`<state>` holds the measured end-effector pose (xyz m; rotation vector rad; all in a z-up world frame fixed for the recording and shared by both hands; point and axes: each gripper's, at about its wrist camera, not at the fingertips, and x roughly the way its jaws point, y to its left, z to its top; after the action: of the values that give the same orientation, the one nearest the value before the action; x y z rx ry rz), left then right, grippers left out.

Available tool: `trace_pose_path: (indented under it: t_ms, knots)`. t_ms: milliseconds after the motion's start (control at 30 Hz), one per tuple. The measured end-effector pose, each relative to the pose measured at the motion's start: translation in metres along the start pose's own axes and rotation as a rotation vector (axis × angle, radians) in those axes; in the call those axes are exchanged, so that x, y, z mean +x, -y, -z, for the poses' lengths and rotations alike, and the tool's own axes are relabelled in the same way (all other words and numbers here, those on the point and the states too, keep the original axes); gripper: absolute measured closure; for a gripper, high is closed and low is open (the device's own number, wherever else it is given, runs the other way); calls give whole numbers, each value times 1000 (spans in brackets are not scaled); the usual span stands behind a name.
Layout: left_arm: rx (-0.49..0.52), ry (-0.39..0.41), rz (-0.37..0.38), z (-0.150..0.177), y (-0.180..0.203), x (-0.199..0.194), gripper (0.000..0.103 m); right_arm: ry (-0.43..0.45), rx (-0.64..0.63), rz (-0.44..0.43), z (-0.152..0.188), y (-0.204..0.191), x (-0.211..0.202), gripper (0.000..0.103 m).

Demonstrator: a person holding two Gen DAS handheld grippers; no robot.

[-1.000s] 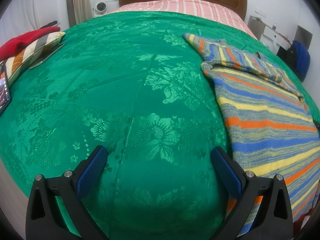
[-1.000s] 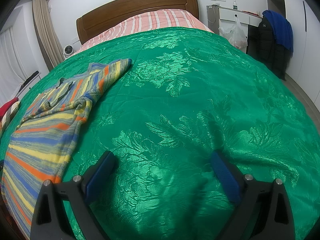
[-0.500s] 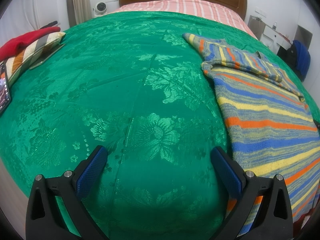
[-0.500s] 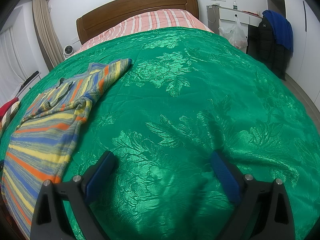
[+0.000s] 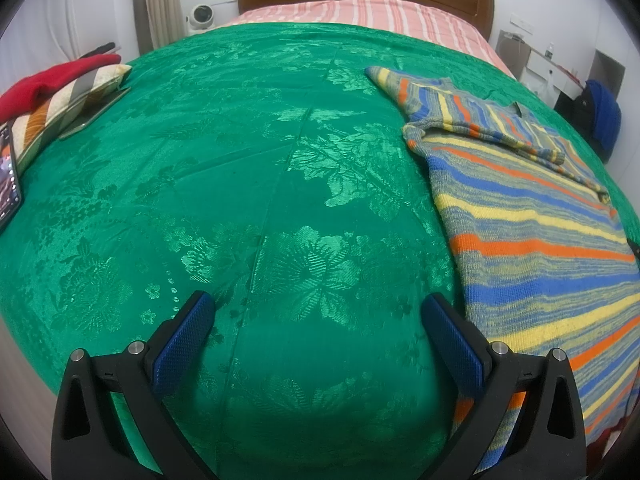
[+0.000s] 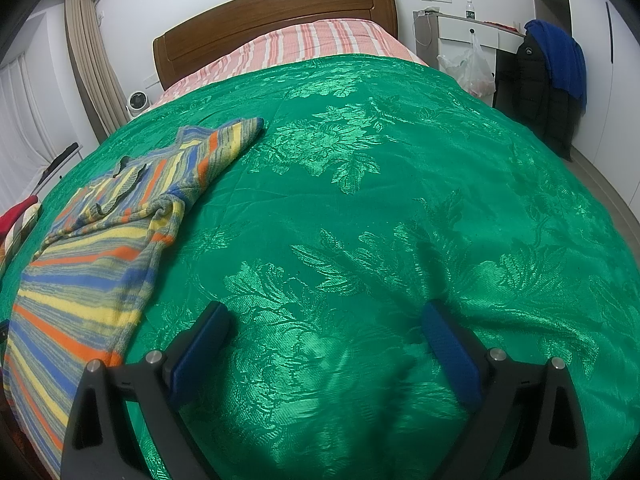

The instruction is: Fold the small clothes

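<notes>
A small striped knit sweater (image 5: 528, 232) in blue, yellow, orange and grey lies flat on the green bedspread (image 5: 248, 184), one sleeve folded across its chest. It is at the right of the left wrist view and at the left of the right wrist view (image 6: 92, 264). My left gripper (image 5: 318, 312) is open and empty above the bedspread, left of the sweater. My right gripper (image 6: 324, 320) is open and empty above the bedspread (image 6: 400, 200), right of the sweater.
A striped pillow with a red cloth on it (image 5: 52, 96) and a phone (image 5: 8, 176) lie at the bed's left edge. A wooden headboard (image 6: 272, 24) stands at the far end. A nightstand, a plastic bag (image 6: 472, 68) and a dark jacket (image 6: 548, 80) stand to the right.
</notes>
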<state>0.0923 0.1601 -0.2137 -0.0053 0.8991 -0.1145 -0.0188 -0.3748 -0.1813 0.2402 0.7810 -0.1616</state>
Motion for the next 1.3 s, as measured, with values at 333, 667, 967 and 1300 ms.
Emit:
trace_pose_path:
  t_ms: [333, 667, 967, 1300]
  knots:
    - [0, 0, 0, 0, 0, 0, 0, 0, 0, 0, 0, 0, 0, 7]
    - [0, -1, 0, 0, 0, 0, 0, -11, 6, -9, 0, 0, 0, 7]
    - [0, 0, 0, 0, 0, 0, 0, -11, 6, -9, 0, 0, 0, 7]
    - [0, 0, 0, 0, 0, 0, 0, -11, 7, -9, 0, 0, 0, 7]
